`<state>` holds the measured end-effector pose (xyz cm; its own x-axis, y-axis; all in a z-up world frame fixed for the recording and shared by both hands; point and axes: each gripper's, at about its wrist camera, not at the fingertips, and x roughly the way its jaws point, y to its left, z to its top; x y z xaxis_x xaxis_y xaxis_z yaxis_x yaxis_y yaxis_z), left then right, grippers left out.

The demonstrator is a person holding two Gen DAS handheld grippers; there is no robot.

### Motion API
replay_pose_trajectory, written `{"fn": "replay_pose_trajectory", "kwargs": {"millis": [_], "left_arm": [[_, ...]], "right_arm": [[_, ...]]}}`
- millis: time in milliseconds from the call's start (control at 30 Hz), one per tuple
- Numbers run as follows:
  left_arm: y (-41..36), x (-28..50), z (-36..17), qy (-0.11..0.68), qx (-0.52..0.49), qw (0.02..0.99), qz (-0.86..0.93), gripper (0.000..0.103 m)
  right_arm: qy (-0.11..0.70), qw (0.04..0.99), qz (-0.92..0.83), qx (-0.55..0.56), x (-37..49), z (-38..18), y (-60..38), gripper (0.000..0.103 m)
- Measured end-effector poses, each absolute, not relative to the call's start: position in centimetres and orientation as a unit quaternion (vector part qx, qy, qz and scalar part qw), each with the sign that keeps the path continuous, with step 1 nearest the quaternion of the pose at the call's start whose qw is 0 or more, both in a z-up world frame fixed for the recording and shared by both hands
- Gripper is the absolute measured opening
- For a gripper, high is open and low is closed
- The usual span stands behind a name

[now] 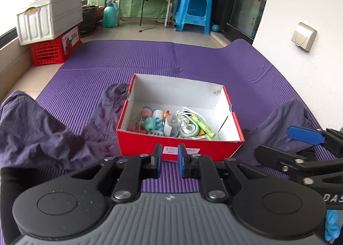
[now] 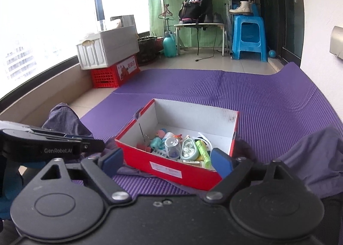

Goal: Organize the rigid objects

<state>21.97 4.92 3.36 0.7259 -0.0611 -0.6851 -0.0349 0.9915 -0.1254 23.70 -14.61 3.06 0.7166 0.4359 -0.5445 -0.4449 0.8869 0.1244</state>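
A red cardboard box (image 1: 150, 144) with a white inside stands on the purple mat; it also shows in the right wrist view (image 2: 137, 152). In it lie several small items: a clear glass jar (image 1: 172, 126), a mint-green lamp (image 1: 188, 130), a lime-green tube (image 1: 203, 126) and small toys. My left gripper (image 1: 169, 162) hovers just before the box's near wall, its blue pads a narrow gap apart with nothing between them. My right gripper (image 2: 166, 161) is open wide and empty, in front of the box's near corner. Its blue finger (image 1: 304, 134) shows at the right of the left wrist view.
The purple mat (image 1: 171, 58) covers the floor. Dark blue-grey cloth (image 1: 42, 133) lies left and right of the box. A white crate (image 1: 49, 17) on a red crate (image 1: 55, 50) stands at the far left. A blue stool (image 1: 193, 9) and a small table stand at the back.
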Motion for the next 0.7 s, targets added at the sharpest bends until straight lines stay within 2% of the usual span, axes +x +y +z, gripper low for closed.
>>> {"fn": "replay_pose_trajectory", "kwargs": {"millis": [367, 433, 467, 500, 533, 567, 633, 667, 700], "left_arm": [[3.7, 19.5, 3.3, 0.356, -0.042, 0.934, 0.01, 0.015], [3.4, 19.3, 3.3, 0.354, -0.035, 0.935, 0.015, 0.025], [3.3, 19.2, 3.3, 0.352, -0.036, 0.935, 0.015, 0.039], [3.2, 19.1, 3.3, 0.35, -0.036, 0.936, 0.015, 0.061], [3.2, 18.9, 3.3, 0.347, -0.036, 0.937, 0.013, 0.07], [3.1, 18.8, 3.3, 0.345, -0.035, 0.938, 0.01, 0.075], [3.0, 18.4, 3.4, 0.341, -0.035, 0.939, 0.007, 0.075], [3.0, 18.3, 3.4, 0.339, -0.037, 0.94, 0.005, 0.079], [3.0, 18.2, 3.5, 0.338, -0.039, 0.94, 0.005, 0.09]], "right_arm": [[0.284, 0.929, 0.239, -0.004, 20.9, 2.4, -15.1, 0.096], [0.281, 0.93, 0.239, 0.003, 20.5, 2.4, -15.3, 0.096], [0.279, 0.93, 0.238, 0.006, 20.3, 2.5, -15.5, 0.096], [0.278, 0.931, 0.237, 0.008, 20.2, 2.5, -15.6, 0.096], [0.277, 0.931, 0.236, 0.009, 20.1, 2.5, -15.7, 0.096], [0.275, 0.932, 0.236, 0.009, 20.0, 2.6, -15.8, 0.096], [0.272, 0.933, 0.233, 0.011, 19.9, 2.8, -16.0, 0.096], [0.272, 0.934, 0.233, 0.013, 19.8, 2.9, -16.2, 0.096], [0.27, 0.934, 0.233, 0.014, 19.8, 3.0, -16.3, 0.096]]}}
